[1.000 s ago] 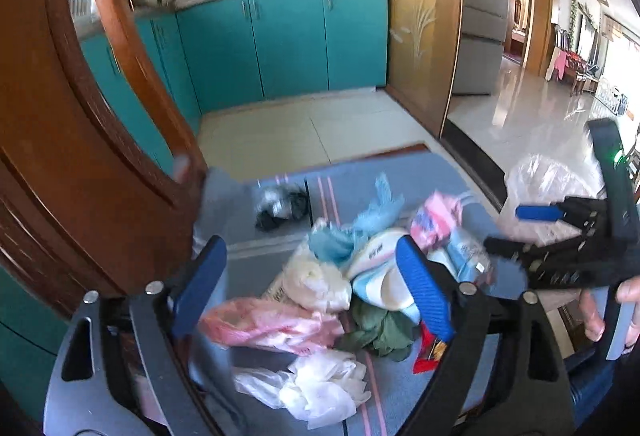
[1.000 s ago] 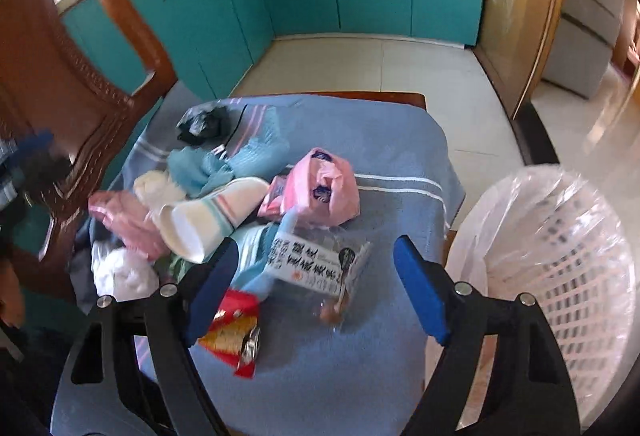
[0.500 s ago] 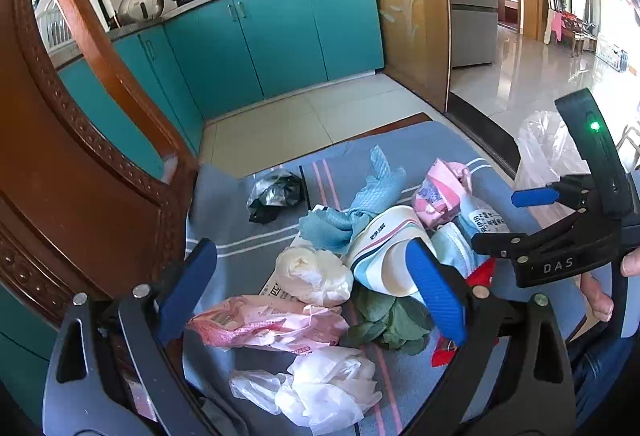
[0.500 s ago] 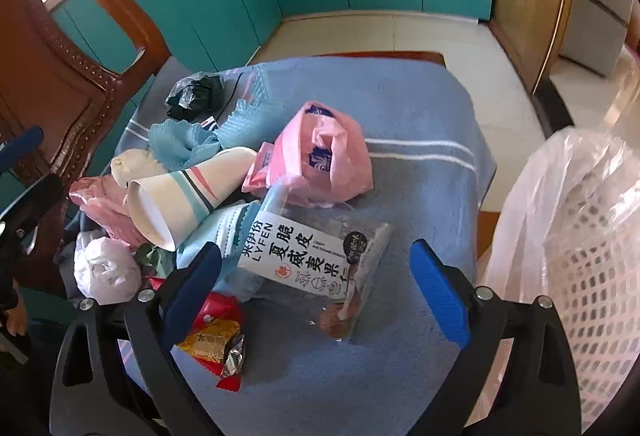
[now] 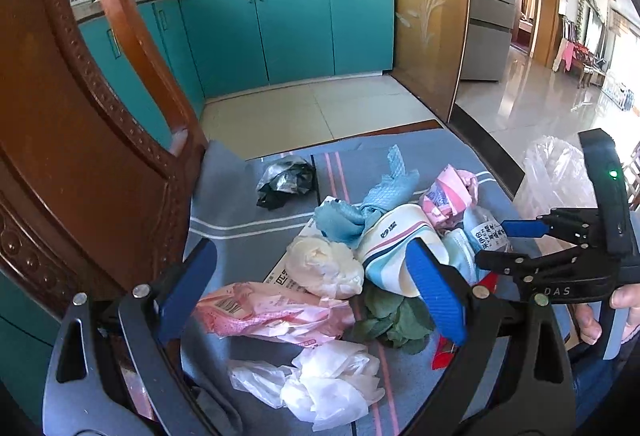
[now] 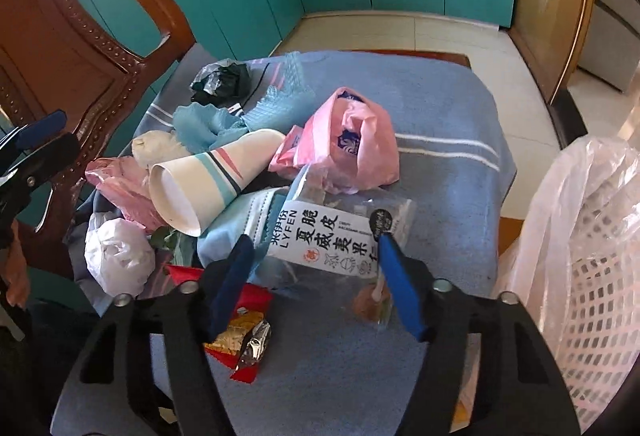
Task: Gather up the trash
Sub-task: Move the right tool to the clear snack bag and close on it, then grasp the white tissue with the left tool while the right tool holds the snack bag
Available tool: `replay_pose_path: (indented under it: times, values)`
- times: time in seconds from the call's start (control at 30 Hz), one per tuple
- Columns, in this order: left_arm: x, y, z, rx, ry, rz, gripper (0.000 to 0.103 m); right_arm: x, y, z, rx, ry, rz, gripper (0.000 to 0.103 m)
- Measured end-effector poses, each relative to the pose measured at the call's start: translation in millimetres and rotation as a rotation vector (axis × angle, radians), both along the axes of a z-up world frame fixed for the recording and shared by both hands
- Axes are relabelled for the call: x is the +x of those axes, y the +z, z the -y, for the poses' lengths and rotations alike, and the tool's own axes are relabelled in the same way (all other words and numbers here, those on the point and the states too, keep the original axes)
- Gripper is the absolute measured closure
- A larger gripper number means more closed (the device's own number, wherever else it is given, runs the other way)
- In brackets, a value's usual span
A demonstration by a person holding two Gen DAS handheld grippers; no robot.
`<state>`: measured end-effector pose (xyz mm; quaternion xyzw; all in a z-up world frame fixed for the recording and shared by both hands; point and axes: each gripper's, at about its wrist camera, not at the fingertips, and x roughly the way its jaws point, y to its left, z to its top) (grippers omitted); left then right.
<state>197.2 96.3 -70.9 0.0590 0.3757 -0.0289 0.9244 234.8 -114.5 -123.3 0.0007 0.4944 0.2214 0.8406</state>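
Trash is piled on a surface (image 6: 440, 124) covered with a blue striped cloth, next to a carved wooden chair back (image 5: 80, 140).

Right gripper (image 6: 316, 256): fingers closing, clear snack bag (image 6: 340, 232) with a white printed label lies between the blue pads. Can't tell from the wrist view if the pads are touching it yet; gaps still show on both sides, so it reads as not clamped. Gripper points down at the bag.

Left gripper (image 5: 312, 272): fingers spread wide, nothing pinched. A pink wrapper (image 5: 272, 312) and a cream wad of paper (image 5: 324, 268) sit between the pads, below them. A person's hand (image 5: 600, 316) grips the right gripper's handle at the right edge of the left wrist view.

Pile layout, right wrist view:
- paper cup (image 6: 208, 176) on its side, open end toward the camera, resting on a light blue cloth (image 6: 236, 224)
- pink plastic bag (image 6: 352, 140) just behind the snack bag, touching it
- teal mesh rag (image 6: 240, 116) behind the cup
- black crumpled bag (image 6: 220, 80) at the far side, apart from the rest
- white crumpled plastic (image 6: 116, 256) at the left, green leaves (image 5: 392, 320) beside it
- red snack wrapper (image 6: 244, 332) under the left pad of the right gripper

White basket (image 6: 592, 276) lined with a clear bag stands just beside the surface on the right.
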Motion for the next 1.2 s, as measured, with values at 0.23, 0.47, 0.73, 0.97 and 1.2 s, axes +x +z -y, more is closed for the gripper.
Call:
replay_pose_path:
  times: [0.23, 0.47, 0.73, 0.97, 1.2]
  values:
    - [-2.0, 2.3, -11.7, -0.025, 0.014, -0.004, 0.008, -5.4, 6.4, 3.3, -0.001, 0.007, 0.023, 0.055]
    - [-7.8, 10.6, -33.6, -0.097, 0.018, -0.009, 0.008, -5.8, 13.2, 10.0, 0.024, -0.010, 0.036, 0.066]
    - [-1.1, -1.8, -42.4, -0.151, 0.043, -0.071, 0.008, -1.5, 11.6, 11.6, 0.037, -0.024, 0.009, 0.059]
    - [13.2, -19.8, -45.0, -0.224, 0.071, -0.171, 0.008, -1.6, 12.9, 15.5, 0.008, -0.052, 0.030, 0.045]
    - [18.2, -31.5, -53.4, -0.302, 0.098, -0.231, 0.008, -4.8, 19.3, 16.7, -0.033, -0.060, 0.072, 0.045]
